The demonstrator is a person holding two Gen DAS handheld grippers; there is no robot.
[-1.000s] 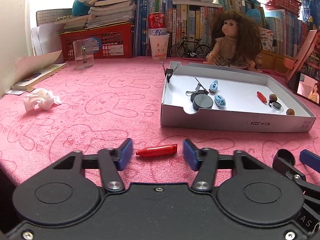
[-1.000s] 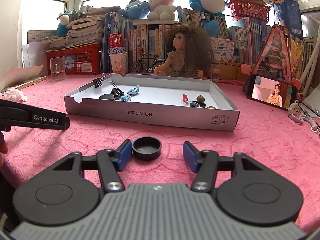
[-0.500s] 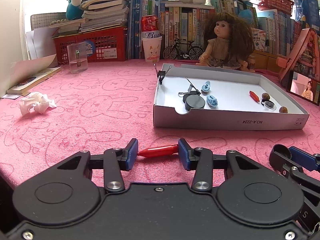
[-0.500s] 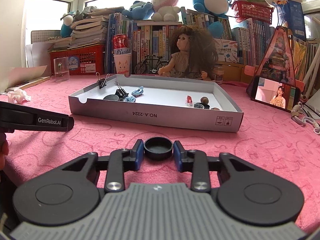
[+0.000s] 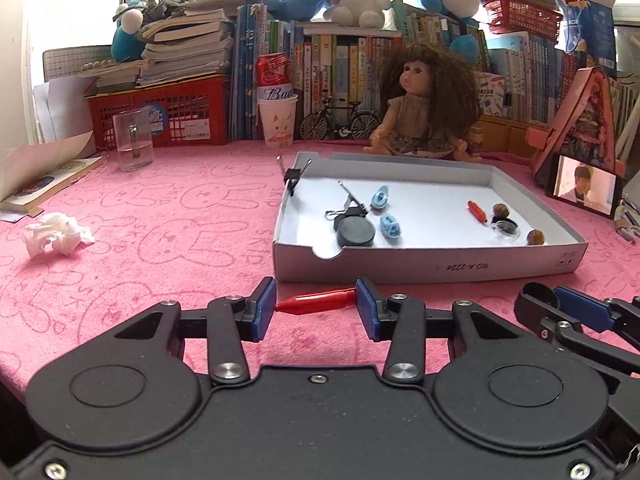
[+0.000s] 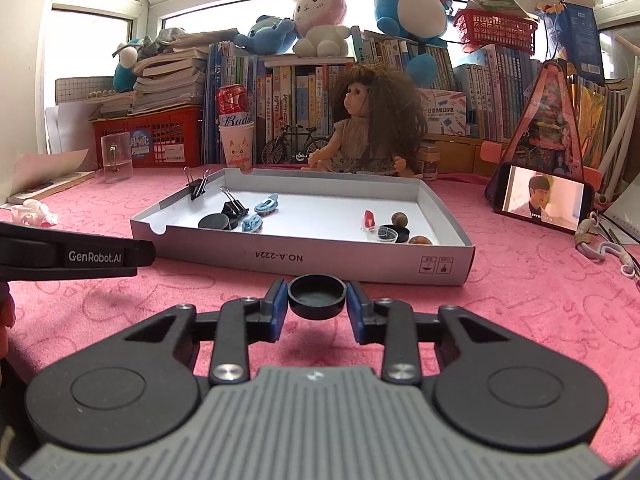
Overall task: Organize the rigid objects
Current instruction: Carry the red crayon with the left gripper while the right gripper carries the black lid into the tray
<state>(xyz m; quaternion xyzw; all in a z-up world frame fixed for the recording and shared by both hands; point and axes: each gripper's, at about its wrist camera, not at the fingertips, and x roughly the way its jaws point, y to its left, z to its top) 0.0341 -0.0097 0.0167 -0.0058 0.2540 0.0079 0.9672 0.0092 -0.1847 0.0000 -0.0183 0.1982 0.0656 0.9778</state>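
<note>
Between the blue pads of the left gripper [image 5: 316, 307] a small red plastic piece [image 5: 316, 303] lies crosswise, one pad pressing on each end, so it is pinched along its length rather than across its middle; the jaws have just been closing onto it, and it sits just off, or barely on, the pink bench [image 5: 160, 240] in front of the box. It looks light, stiff and smooth, tapered toward one end, so I judge an end-to-end hold prone to letting it pivot or squirt out; a pinch across the thicker body would be steadier. In the right wrist view the right gripper [image 6: 317, 306] is pinching a shallow black cap [image 6: 317, 295] across its rim, open side up, lifted a little so that its shadow falls on the cloth below; these jaws closed within the last second and have held steady since. The cap seems a hard, light plastic round, and its curved wall gives the pads only narrow contact, so it could roll in the grip if tilted. Just beyond both lies the shallow white cardboard box [image 6: 304, 258], its front wall facing the grippers, already holding binder clips [image 6: 234, 206], another black disc [image 6: 212, 222], two small blue pieces [image 5: 390, 226], a second red piece [image 5: 476, 212] and brown beads [image 5: 501, 210]. Its low wall looks thin and easy to nudge.
</note>
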